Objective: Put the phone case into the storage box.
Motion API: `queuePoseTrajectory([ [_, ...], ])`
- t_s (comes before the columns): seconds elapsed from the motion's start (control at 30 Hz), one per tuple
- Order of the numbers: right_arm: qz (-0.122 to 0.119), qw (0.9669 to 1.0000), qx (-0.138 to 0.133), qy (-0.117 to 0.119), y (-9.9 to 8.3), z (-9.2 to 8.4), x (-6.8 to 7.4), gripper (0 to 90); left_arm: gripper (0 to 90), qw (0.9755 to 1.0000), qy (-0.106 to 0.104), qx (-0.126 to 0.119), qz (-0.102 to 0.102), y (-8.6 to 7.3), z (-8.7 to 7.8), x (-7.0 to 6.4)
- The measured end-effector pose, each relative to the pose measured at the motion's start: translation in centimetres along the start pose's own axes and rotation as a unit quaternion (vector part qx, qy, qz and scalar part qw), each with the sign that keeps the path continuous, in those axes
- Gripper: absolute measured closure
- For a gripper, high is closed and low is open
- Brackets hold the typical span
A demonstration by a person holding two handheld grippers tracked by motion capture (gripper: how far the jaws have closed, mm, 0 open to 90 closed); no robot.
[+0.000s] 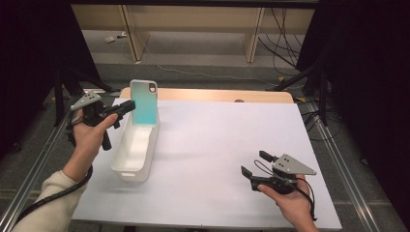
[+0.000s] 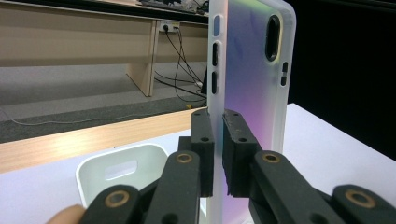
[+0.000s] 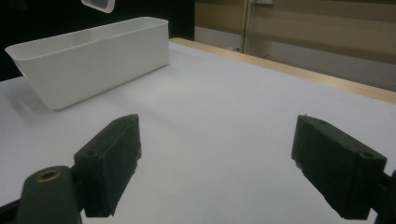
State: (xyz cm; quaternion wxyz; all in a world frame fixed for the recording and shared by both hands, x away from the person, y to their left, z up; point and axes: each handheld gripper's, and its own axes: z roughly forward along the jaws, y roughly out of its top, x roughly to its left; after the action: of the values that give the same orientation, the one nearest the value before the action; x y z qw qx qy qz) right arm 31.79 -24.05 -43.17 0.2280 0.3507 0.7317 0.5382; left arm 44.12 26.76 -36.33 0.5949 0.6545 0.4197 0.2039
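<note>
Holding a case upright over the far end of the bin — that is the left gripper, at the left edge of the table. Jaws clamped on one long edge of the case, pads pressed to either face, seen close in the left gripper view. Case frosted white at the rim, its face teal from above, shading to violet and pale green in the left gripper view. Camera cutout at the upper end, side-button slots along the gripped edge. Lower end of the case sits above the bin's far rim; cannot tell whether it touches.

Bin white, long and narrow, lying lengthwise along the table's left side, a handle slot in its end wall. Nothing seen inside it from above.

Right gripper at the near right of the table, well apart from bin and case — jaws spread wide, nothing between them, bare white tabletop beyond in the right gripper view. Grey three-cornered plate on top, cable trailing by the hand.

Wooden strip along the table's far edge; floor with cables beyond.
</note>
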Motion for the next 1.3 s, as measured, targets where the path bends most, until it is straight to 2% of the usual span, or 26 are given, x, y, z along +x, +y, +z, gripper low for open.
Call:
queuePoseTrajectory([
  [0.1, 0.002, 1.0000, -0.001, 0.001, 0.0, 0.0, 0.0, 17.0, 83.8, 1.0000, 0.002, 0.000, -0.001, 0.0, 0.1, 0.2],
  [0.17, -0.005, 1.0000, 0.006, -0.004, 0.0, -0.1, 0.0, 17.0, 83.7, 1.0000, 0.004, 0.000, -0.001, 0.0, 0.1, 0.4],
  [0.3, 0.002, 1.0000, 0.002, 0.000, -0.1, 0.0, 0.0, 17.0, 83.7, 1.0000, 0.008, 0.001, 0.000, 0.0, 0.1, 0.6],
  [0.33, -0.003, 0.9999, 0.009, -0.005, 0.0, -0.1, 0.0, 17.0, 83.8, 1.0000, 0.009, 0.001, 0.000, 0.0, 0.1, 0.7],
  [0.47, 0.000, 1.0000, 0.002, 0.000, 0.0, 0.0, 0.0, 17.0, 83.8, 0.9999, 0.010, 0.000, -0.003, -0.1, 0.1, 0.9],
  [0.57, -0.003, 0.9999, 0.011, -0.006, 0.0, -0.1, -0.1, 17.0, 83.8, 0.9999, 0.012, 0.001, -0.003, -0.1, 0.2, 1.0],
  [0.7, 0.003, 1.0000, 0.000, 0.000, 0.0, 0.0, 0.0, 17.0, 83.7, 0.9999, 0.015, 0.004, -0.001, -0.1, 0.3, 1.1],
  [0.83, -0.002, 0.9999, 0.010, -0.005, 0.0, -0.1, -0.1, 17.0, 83.8, 0.9998, 0.018, 0.004, -0.001, -0.1, 0.4, 1.3],
  [0.93, 0.003, 1.0000, 0.000, -0.001, 0.0, 0.0, 0.0, 17.0, 83.7, 0.9998, 0.019, 0.008, 0.000, -0.2, 0.6, 1.5],
  [1.3, 0.001, 1.0000, 0.005, 0.001, 0.0, -0.2, 0.0, 17.0, 83.8, 0.9996, 0.025, 0.012, 0.002, -0.2, 0.9, 2.0],
])
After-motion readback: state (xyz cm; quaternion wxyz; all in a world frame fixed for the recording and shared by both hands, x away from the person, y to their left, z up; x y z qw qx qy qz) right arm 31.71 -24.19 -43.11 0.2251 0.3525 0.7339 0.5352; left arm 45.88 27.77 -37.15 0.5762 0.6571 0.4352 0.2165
